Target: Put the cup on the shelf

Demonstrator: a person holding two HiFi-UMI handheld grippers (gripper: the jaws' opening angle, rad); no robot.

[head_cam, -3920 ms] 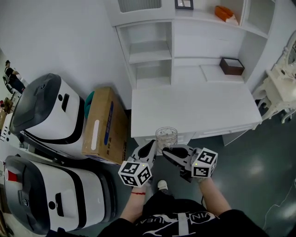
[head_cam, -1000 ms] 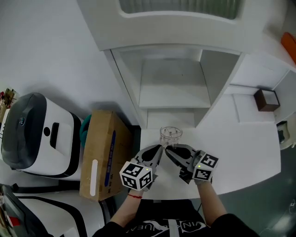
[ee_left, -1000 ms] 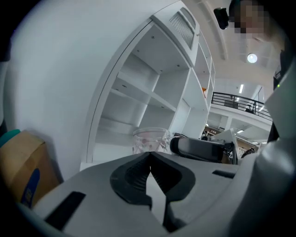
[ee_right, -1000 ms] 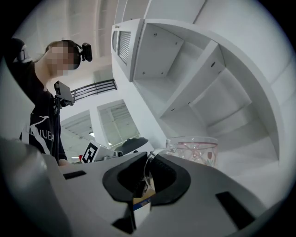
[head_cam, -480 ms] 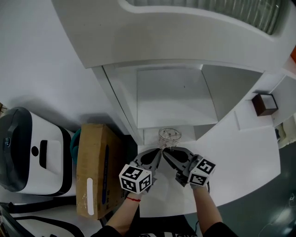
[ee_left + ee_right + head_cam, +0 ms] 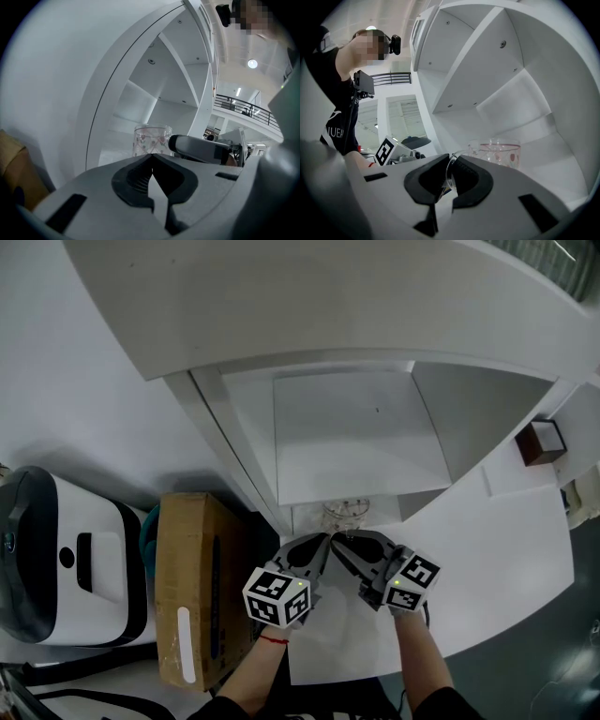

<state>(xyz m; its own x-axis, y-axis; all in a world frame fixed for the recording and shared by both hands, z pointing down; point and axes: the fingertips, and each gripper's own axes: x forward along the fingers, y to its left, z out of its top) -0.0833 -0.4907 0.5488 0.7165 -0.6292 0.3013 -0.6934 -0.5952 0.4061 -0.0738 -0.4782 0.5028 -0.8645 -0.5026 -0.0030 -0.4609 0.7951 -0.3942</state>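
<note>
Between right tongs [image 6: 449, 164]: clear, round glass cup [image 6: 500, 152], handle pinched.

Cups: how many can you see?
1. The glass cup is at the front of the white shelf, its handle pinched in the right claw. More could be hidden on shelves out of view.

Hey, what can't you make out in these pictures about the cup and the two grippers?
- Cup base: in both gripper views, covered by the jaws; resting or lifted is unclear.
- Cup's far rim: in the head view, cut off by the shelf board's front edge.
- Left gripper: jaws together, tips covering the cup's foot; contact can't be told.
- Right gripper: jaws clamp the glass handle, hiding its lower part.
</note>
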